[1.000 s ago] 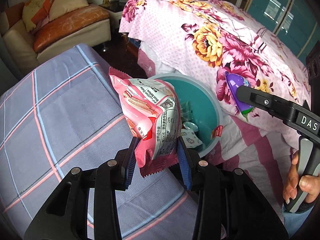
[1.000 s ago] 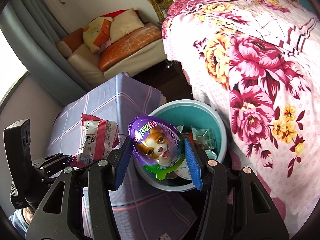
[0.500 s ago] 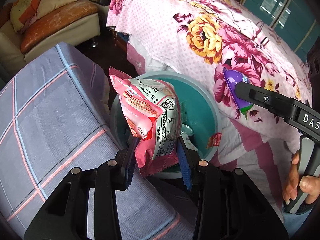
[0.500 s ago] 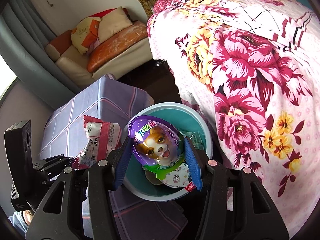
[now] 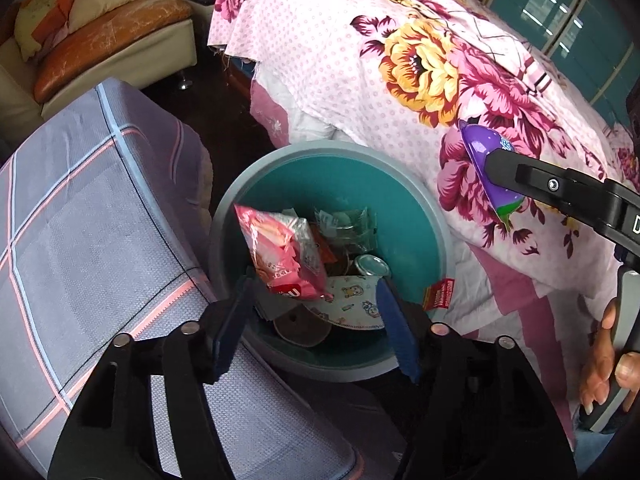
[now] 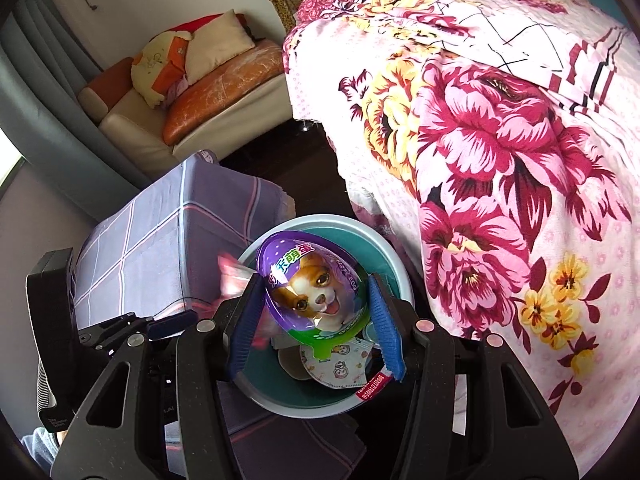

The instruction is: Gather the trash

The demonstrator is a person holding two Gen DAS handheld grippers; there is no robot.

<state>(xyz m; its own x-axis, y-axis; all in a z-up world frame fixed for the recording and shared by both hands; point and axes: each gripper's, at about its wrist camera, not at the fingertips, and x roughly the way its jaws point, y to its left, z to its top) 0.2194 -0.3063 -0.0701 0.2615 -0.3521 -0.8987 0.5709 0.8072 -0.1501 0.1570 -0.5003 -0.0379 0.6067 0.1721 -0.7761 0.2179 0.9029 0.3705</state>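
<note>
Since the left gripper (image 5: 316, 320) hangs right over the bin (image 5: 420, 204), low in the left wrist view, its jaws have just been opening, and the pink wrapper (image 5: 280, 256) is loose, tumbling onto trash inside. Mid-frame in the right wrist view, the right gripper (image 6: 316, 324) clamps a purple egg pack (image 6: 312, 288) above the bin, probably to drop next.
</note>
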